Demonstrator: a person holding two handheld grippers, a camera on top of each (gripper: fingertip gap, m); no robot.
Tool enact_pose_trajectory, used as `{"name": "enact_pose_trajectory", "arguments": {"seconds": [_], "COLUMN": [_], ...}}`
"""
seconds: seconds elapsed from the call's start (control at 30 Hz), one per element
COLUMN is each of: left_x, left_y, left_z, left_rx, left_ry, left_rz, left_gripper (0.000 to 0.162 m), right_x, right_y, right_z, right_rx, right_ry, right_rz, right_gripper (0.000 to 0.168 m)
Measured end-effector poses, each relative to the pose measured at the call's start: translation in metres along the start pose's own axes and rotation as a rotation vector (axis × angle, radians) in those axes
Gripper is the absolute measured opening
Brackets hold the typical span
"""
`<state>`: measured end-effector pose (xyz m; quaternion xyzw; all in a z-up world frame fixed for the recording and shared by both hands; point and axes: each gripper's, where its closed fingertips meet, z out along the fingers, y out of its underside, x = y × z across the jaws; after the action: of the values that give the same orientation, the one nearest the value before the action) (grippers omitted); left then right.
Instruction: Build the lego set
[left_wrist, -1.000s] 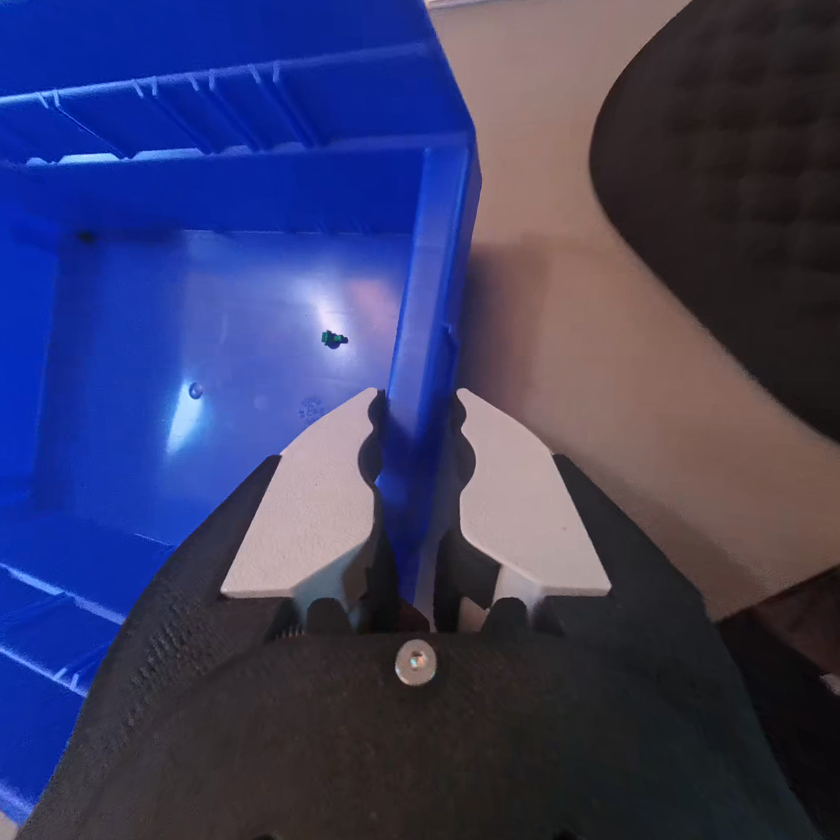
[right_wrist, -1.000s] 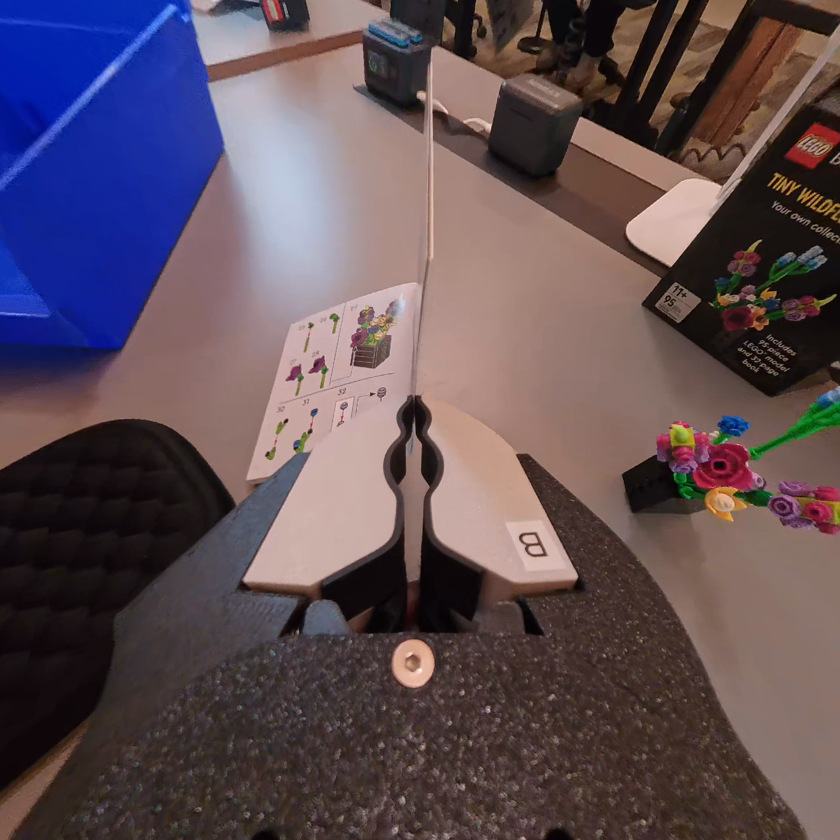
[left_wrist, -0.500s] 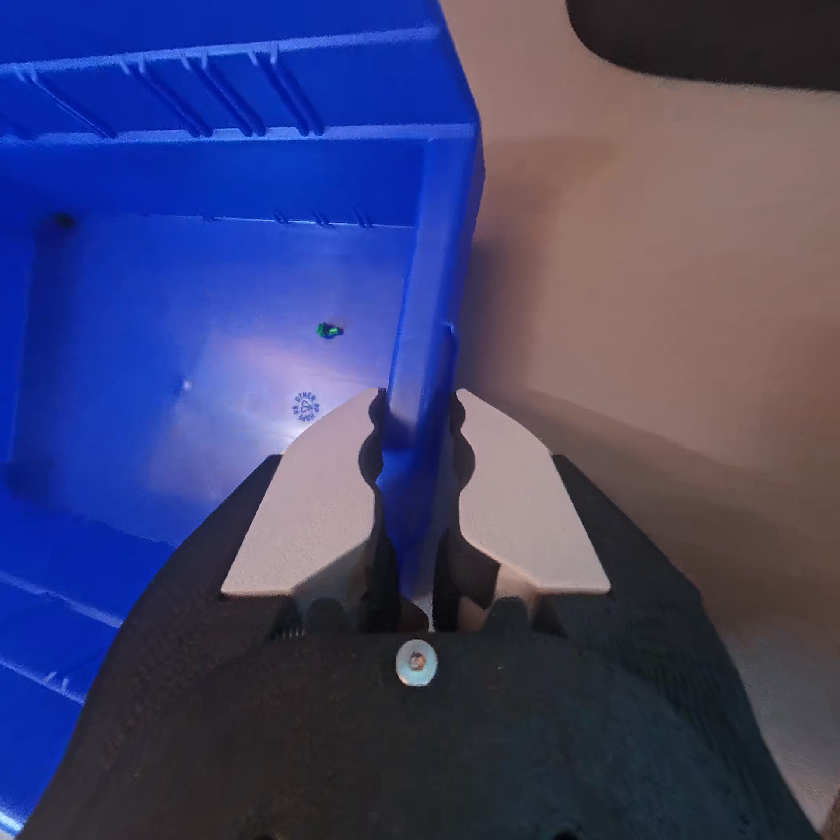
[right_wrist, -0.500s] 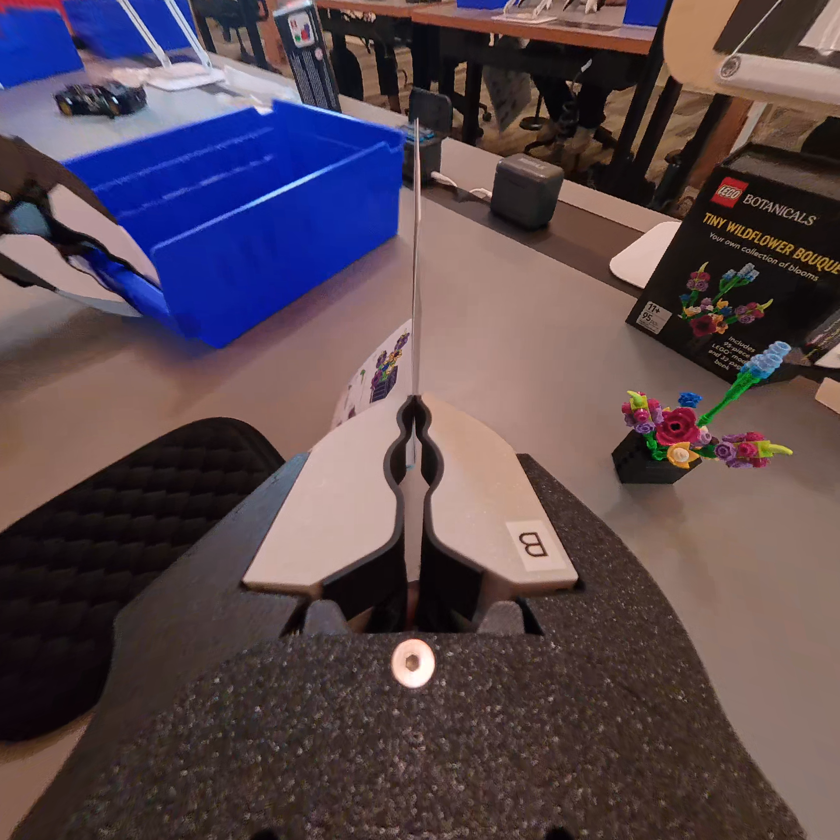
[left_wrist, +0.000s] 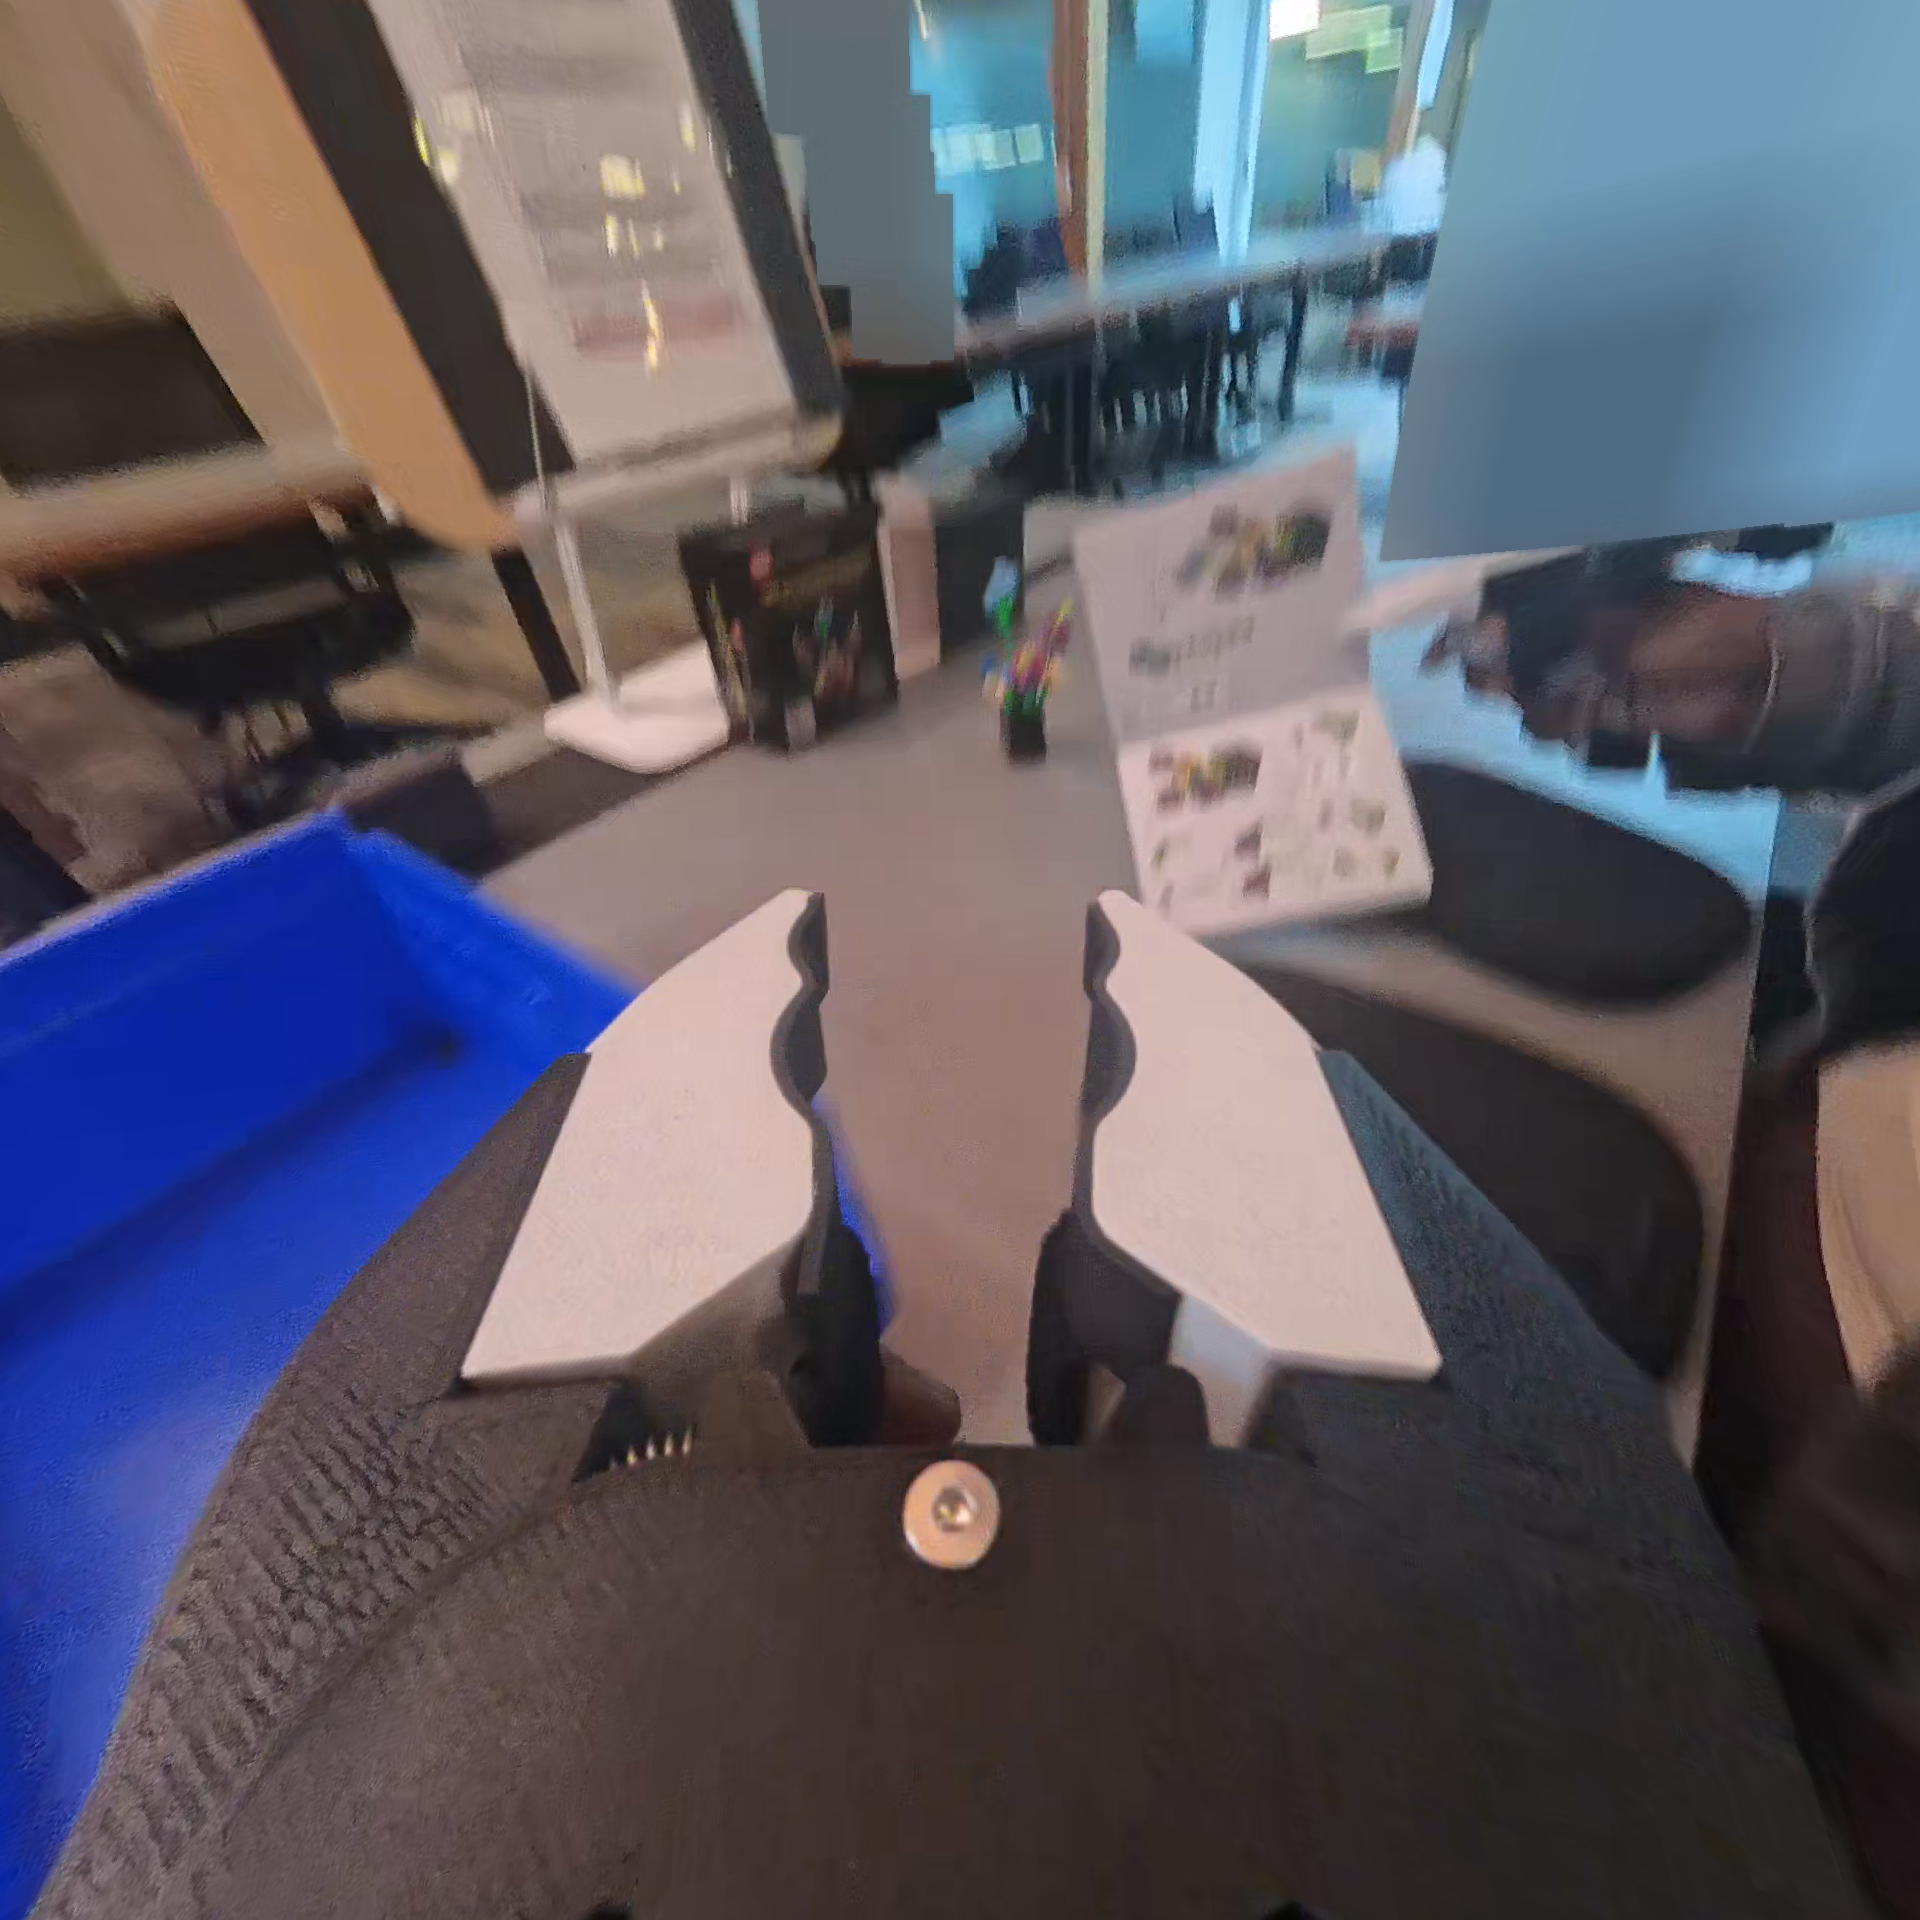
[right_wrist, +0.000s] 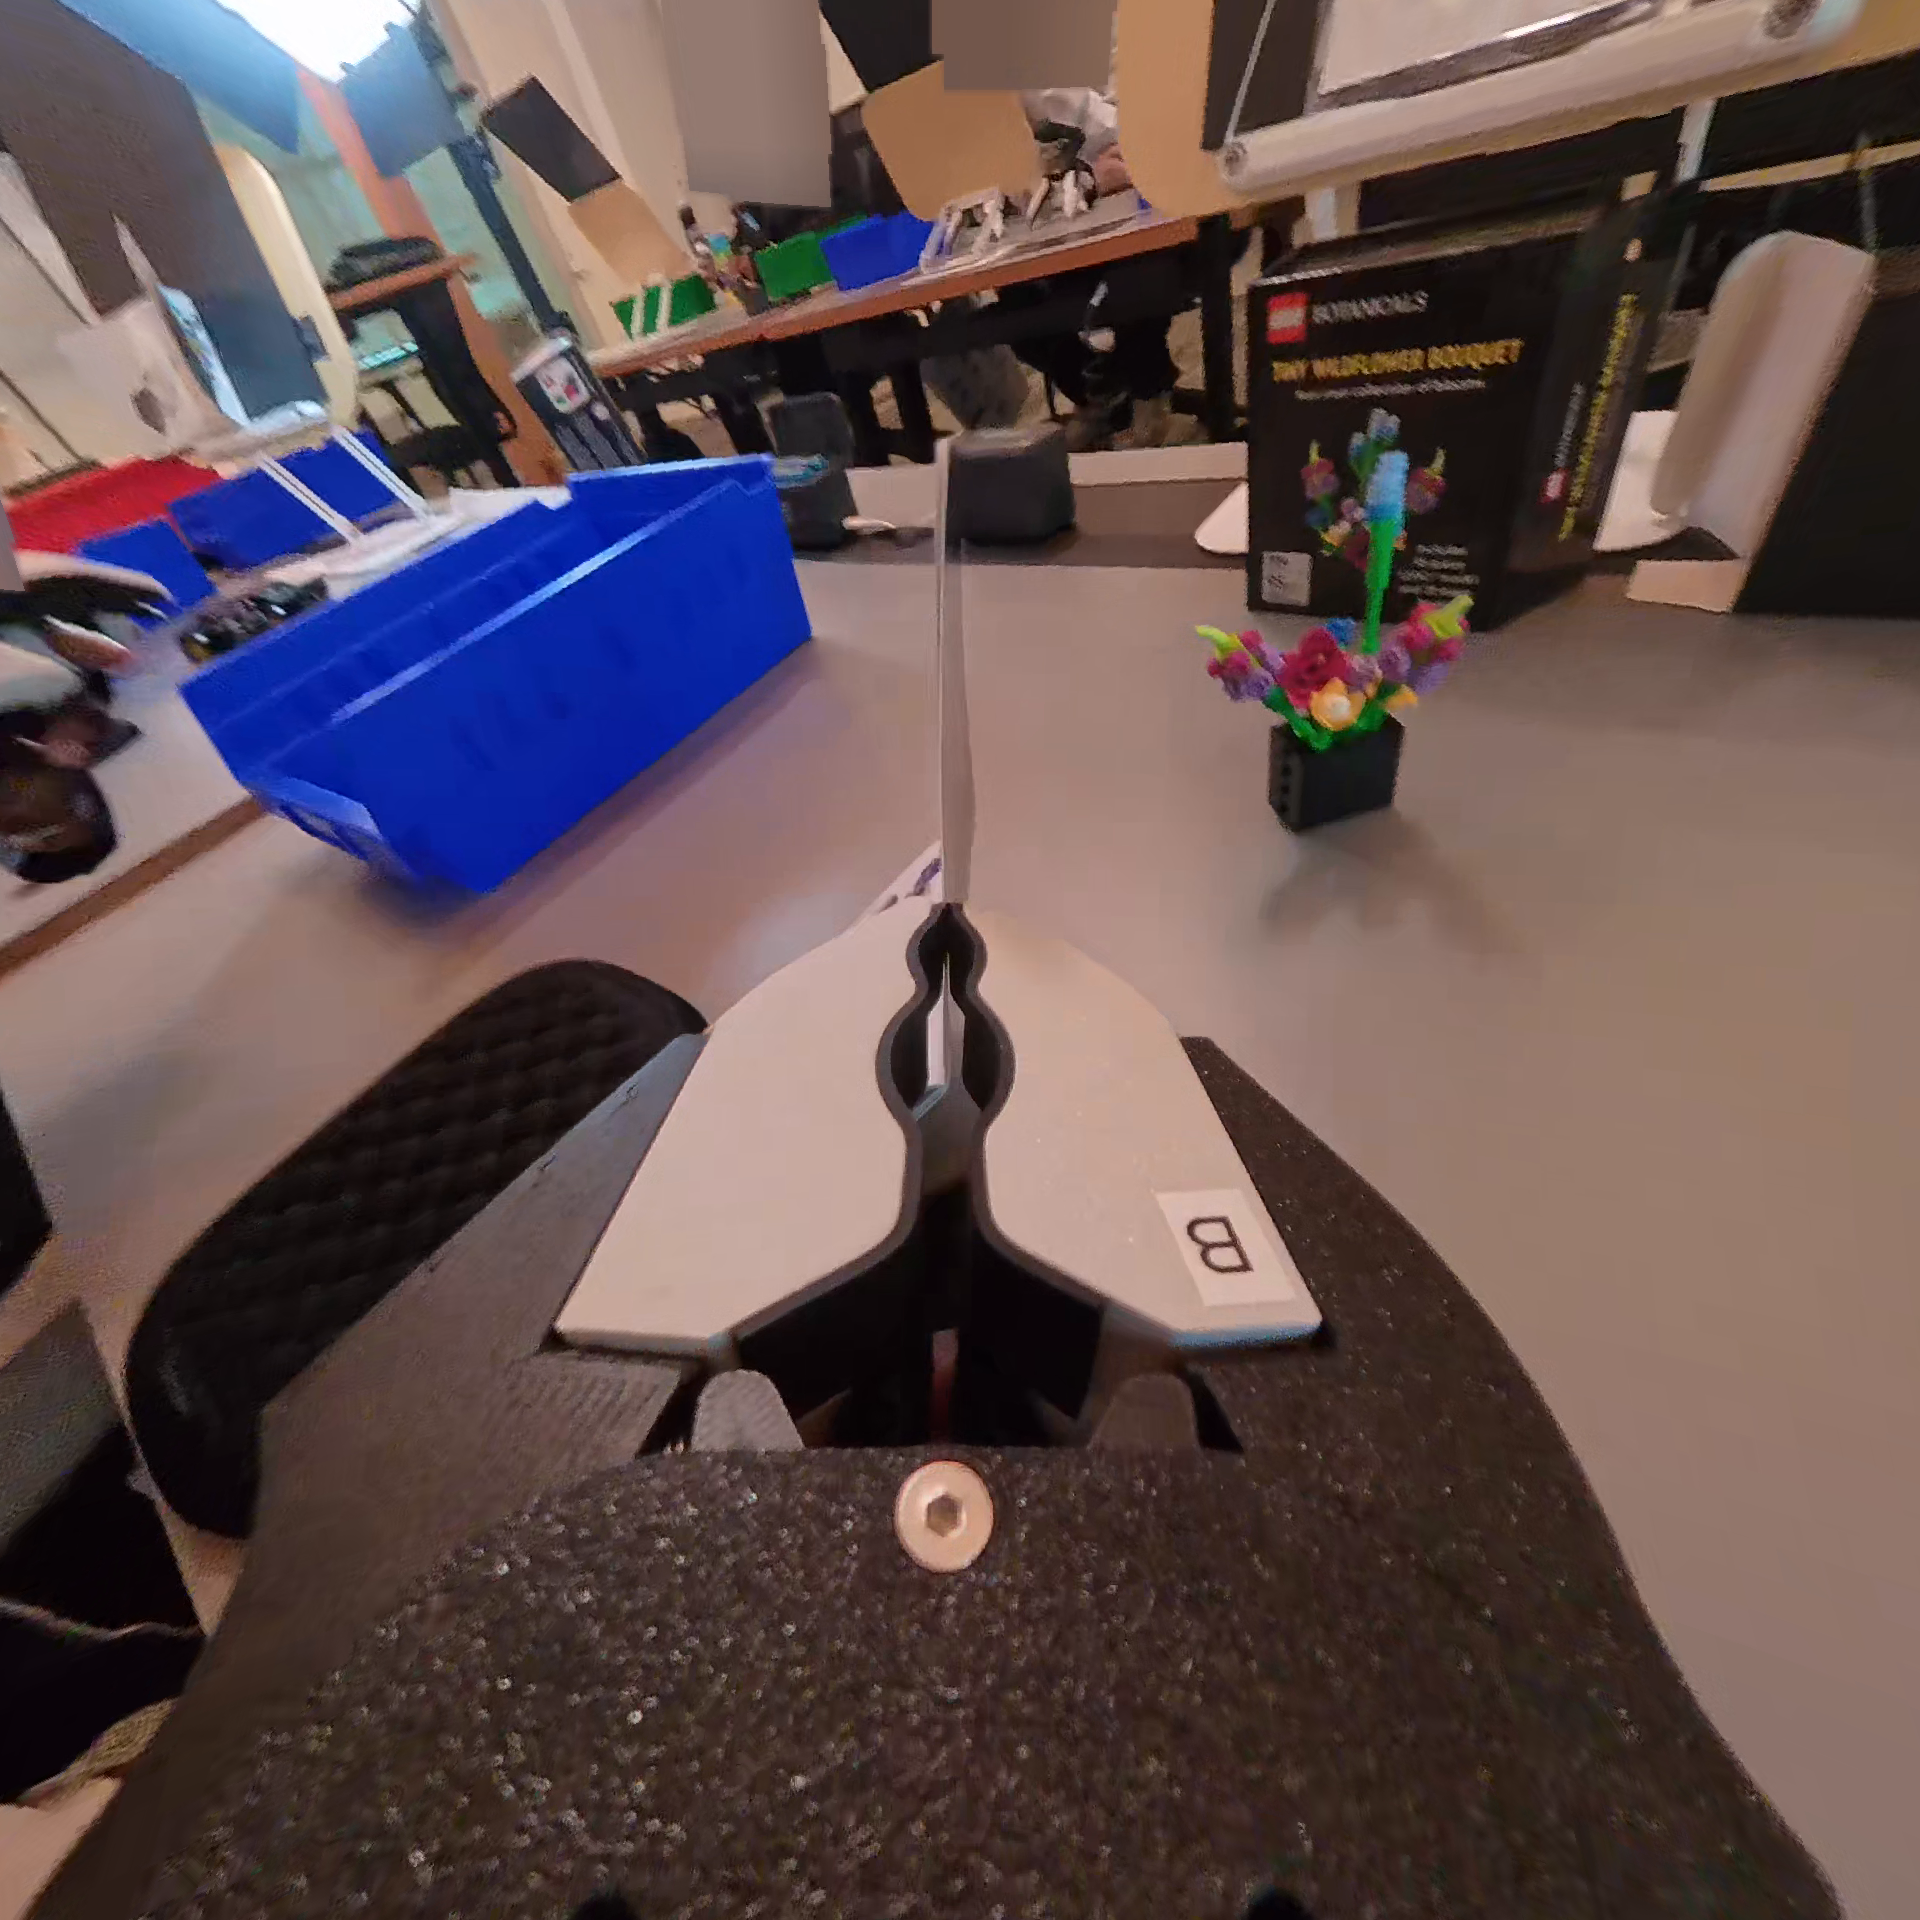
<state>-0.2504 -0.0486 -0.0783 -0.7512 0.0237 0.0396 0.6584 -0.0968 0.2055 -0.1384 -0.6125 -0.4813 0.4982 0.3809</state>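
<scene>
Lego bouquet is standing finished-looking on the worktop. My left hand-held gripper is now gaping, having let go of the blue bin; my right hand-held gripper is still pinching the instruction booklet, so I'm judging cleanup underway.

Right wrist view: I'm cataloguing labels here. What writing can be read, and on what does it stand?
I do not copy writing; here is what bears it.
Black box: a logo and printed lines on its front.
Right gripper: a white sticker with print on one finger.
Instruction booklet: held edge-on, so its print is unreadable.
</scene>
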Motion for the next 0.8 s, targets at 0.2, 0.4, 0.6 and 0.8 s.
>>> {"name": "enact_pose_trajectory", "arguments": {"seconds": [0.2,0.4,0.6,0.8], "left_x": [0.132,0.191,0.217,0.229], "left_y": [0.0,0.05,0.083,0.09], "left_z": [0.133,0.237,0.237,0.235], "left_rx": [0.052,-0.337,-0.49,-0.512], "left_ry": [0.135,0.212,0.364,0.447], "left_rz": [-0.239,-0.051,0.04,0.11], "left_gripper": [0.045,0.03,0.024,0.02], "right_x": [0.002,-0.012,-0.018,0.004], "right_y": [0.029,0.056,0.034,0.018], "right_z": [-0.034,-0.058,-0.09,-0.087], "right_rx": [-0.036,-0.1,-0.11,-0.402], "right_ry": [0.055,0.015,-0.385,-0.785], "right_rz": [-0.015,0.051,0.111,0.548], "right_gripper": [0.0,0.001,0.045,0.052]}}
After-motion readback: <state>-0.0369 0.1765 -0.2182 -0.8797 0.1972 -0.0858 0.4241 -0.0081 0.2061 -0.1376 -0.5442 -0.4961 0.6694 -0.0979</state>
